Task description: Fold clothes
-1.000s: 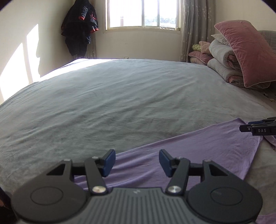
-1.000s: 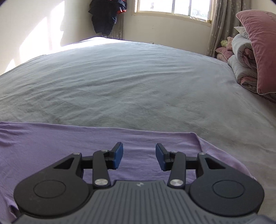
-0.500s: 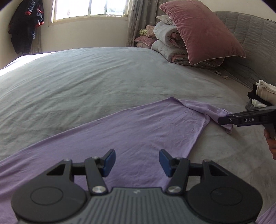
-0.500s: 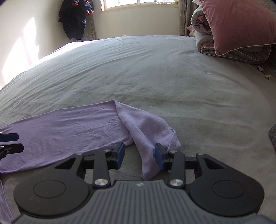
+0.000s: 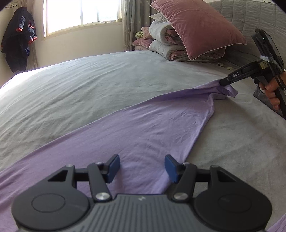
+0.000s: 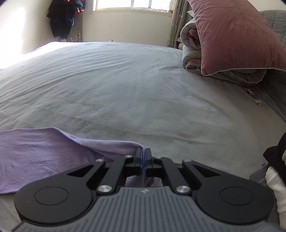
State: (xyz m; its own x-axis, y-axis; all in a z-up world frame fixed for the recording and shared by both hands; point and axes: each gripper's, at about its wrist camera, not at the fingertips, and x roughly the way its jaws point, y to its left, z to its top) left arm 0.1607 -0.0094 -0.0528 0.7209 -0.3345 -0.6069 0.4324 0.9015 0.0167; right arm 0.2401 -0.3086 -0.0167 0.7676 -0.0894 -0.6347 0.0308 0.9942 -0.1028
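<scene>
Right, the right gripper (image 6: 143, 158) was clamped on a corner of the purple garment (image 5: 143, 135), pads pressed together with a fold of purple cloth pinched at their tips. In the left wrist view that same gripper sat at about 2 o'clock, its black fingers nipping the far corner of the garment and lifting it slightly off the grey bedsheet (image 5: 89, 85); the person's hand (image 5: 271, 91) gripped its handle at 3 o'clock. The left gripper (image 5: 142, 166) was released, blue pads (image 5: 114, 165) well apart, nothing between them, hovering over the near part of the garment at 6 o'clock. The garment lay spread flat on the bedsheet, running diagonally from 7 o'clock up to the pinched corner at 2 o'clock, with light creases. In the right wrist view the garment filled the 8 o'clock area, one edge folded over near the pads. A pink pillow (image 5: 196, 26) leaned on a stack of folded bedding (image 5: 166, 46) at 1 o'clock, against the grey headboard (image 5: 250, 19). A dark jacket (image 5: 17, 39) hung at 10 o'clock beside the window (image 5: 80, 12). Dark and white cloth (image 6: 276, 169) showed at 4 o'clock in the right wrist view; I couldn't tell what it was.
</scene>
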